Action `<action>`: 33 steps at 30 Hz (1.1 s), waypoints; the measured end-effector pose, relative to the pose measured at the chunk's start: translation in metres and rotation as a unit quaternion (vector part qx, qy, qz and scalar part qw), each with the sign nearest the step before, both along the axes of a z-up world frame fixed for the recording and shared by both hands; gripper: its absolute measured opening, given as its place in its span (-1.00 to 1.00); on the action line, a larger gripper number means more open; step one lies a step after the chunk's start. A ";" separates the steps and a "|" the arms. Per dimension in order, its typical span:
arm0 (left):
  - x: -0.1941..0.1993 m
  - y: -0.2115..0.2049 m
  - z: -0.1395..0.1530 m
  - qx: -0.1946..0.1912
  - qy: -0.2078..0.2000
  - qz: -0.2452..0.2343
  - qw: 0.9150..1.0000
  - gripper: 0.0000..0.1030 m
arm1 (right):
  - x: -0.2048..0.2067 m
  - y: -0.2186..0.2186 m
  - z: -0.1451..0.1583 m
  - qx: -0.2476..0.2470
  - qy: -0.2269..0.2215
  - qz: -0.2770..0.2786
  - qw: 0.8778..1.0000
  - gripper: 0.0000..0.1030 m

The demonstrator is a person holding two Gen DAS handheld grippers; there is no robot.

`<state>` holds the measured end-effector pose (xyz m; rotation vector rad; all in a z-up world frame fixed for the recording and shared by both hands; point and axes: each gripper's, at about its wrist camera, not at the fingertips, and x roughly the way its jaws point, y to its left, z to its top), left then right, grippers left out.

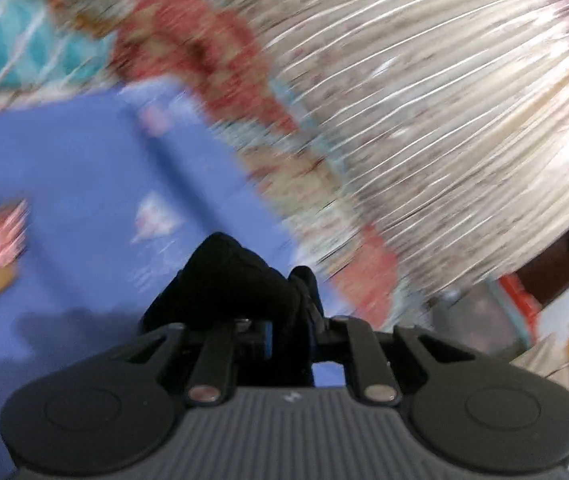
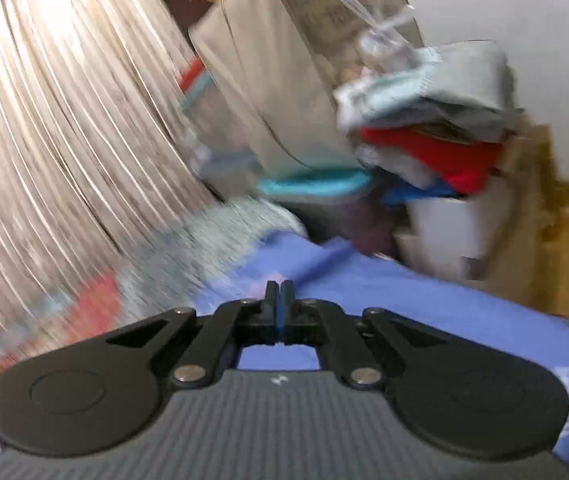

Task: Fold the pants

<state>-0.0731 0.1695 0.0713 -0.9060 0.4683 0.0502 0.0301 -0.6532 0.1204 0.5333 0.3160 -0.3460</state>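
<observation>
Left wrist view blurred, left gripper (image 1: 280, 280) clenched on bunched black pants (image 1: 240, 280) above blue sheet (image 1: 76, 172), right gripper (image 2: 279, 292) closed, nothing visibly held, clothes pile (image 2: 428, 128) beyond.

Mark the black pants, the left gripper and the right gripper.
black pants (image 1: 228, 280), left wrist view, on the bunched cloth.
left gripper (image 1: 284, 308), left wrist view, between the fingertips.
right gripper (image 2: 279, 294), right wrist view, between the closed fingertips.
</observation>
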 end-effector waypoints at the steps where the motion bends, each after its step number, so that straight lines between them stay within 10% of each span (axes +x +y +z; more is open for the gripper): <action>1: -0.010 0.000 -0.017 -0.007 0.020 0.006 1.000 -0.76 | -0.001 0.006 -0.012 -0.007 0.021 0.020 1.000 -0.92; 7: -0.056 0.008 -0.074 -0.084 0.056 0.054 0.993 -0.76 | -0.008 0.077 -0.107 0.149 0.122 0.178 0.965 -0.47; 9: -0.062 0.011 -0.078 -0.089 0.056 0.058 0.993 -0.76 | -0.007 0.097 -0.133 0.210 0.143 0.185 0.949 -0.03; 15: -0.058 0.016 -0.071 -0.085 0.048 0.057 0.994 -0.75 | 0.004 0.138 -0.190 0.393 0.170 0.160 0.890 0.09; 19: -0.054 0.014 -0.068 -0.086 0.044 0.059 0.994 -0.75 | 0.026 0.142 -0.188 0.386 0.152 0.126 0.901 0.06; 21: -0.054 0.016 -0.073 -0.091 0.045 0.063 0.993 -0.75 | 0.034 0.141 -0.181 0.343 0.157 0.120 0.918 -0.90; 33: -0.058 0.008 -0.082 -0.100 0.068 0.053 0.991 -0.75 | -0.014 0.080 -0.110 0.186 0.048 0.061 0.980 -0.91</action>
